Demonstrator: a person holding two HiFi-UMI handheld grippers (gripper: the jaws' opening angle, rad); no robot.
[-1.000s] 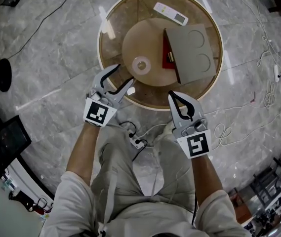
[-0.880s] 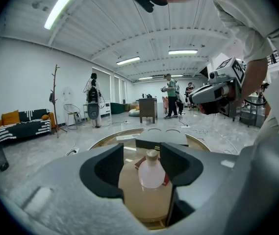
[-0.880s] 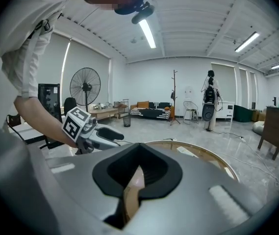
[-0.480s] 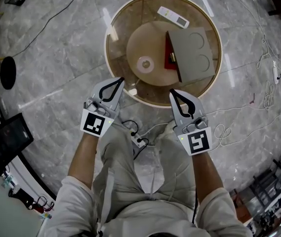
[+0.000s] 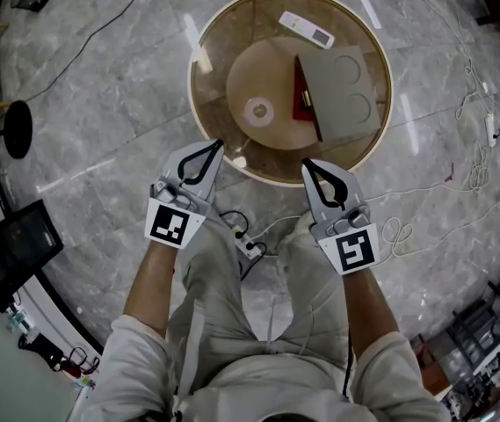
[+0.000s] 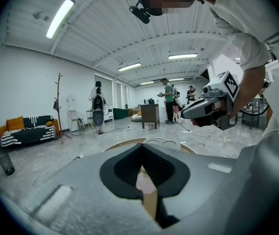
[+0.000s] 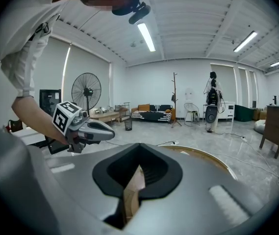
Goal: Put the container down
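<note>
The container, a small white round bottle seen from above, stands on the wooden disc in the middle of the round glass table. Nothing holds it. My left gripper hovers at the table's near rim, below and left of the container, with its jaws shut and empty. My right gripper is level with it to the right, also shut and empty. In the left gripper view the jaws meet, and the container is hidden behind them. The right gripper view shows its own jaws closed too.
A grey flat box with two round dents lies on the disc's right side, over a red item. A white remote rests at the table's far edge. Cables and a power strip lie on the marble floor by the person's legs.
The left gripper's jaws have closed and it has drawn back from the container toward the table's near rim. The container stays on the disc. The right gripper barely moved.
</note>
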